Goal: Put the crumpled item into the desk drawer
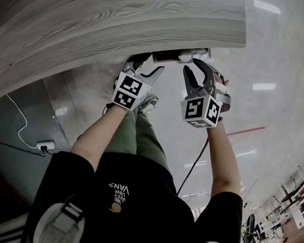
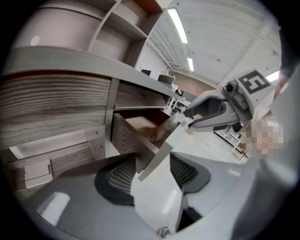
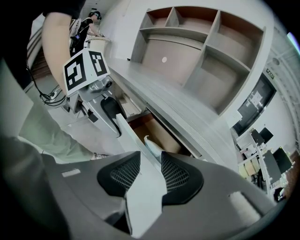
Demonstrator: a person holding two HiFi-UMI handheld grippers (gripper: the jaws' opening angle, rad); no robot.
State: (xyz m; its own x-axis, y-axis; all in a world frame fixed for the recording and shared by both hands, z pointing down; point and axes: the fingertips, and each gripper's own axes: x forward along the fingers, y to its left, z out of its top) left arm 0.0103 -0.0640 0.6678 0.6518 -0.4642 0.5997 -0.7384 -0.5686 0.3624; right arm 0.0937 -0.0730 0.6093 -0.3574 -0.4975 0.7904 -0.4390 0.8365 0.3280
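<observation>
Holding the right gripper at the open desk drawer, jaws spread wide and pressing on nothing, with the pale drawer front running down between the pads. Seeing the crumpled item, white with a bluish tint, lying inside the drawer just behind that front, clear of both grippers. Holding the left gripper just beside the right one at the same front, jaws likewise standing apart, with the panel's edge passing between them and a gap showing on one side. Looking down in the head view on both grippers sitting side by side under the edge of the grey wood-grain desk, forearms reaching forward. Catching the item in the left gripper view only as a pale blurred shape in the drawer, below the right gripper's tips. Showing open shelves above the desk top in the right gripper view.
</observation>
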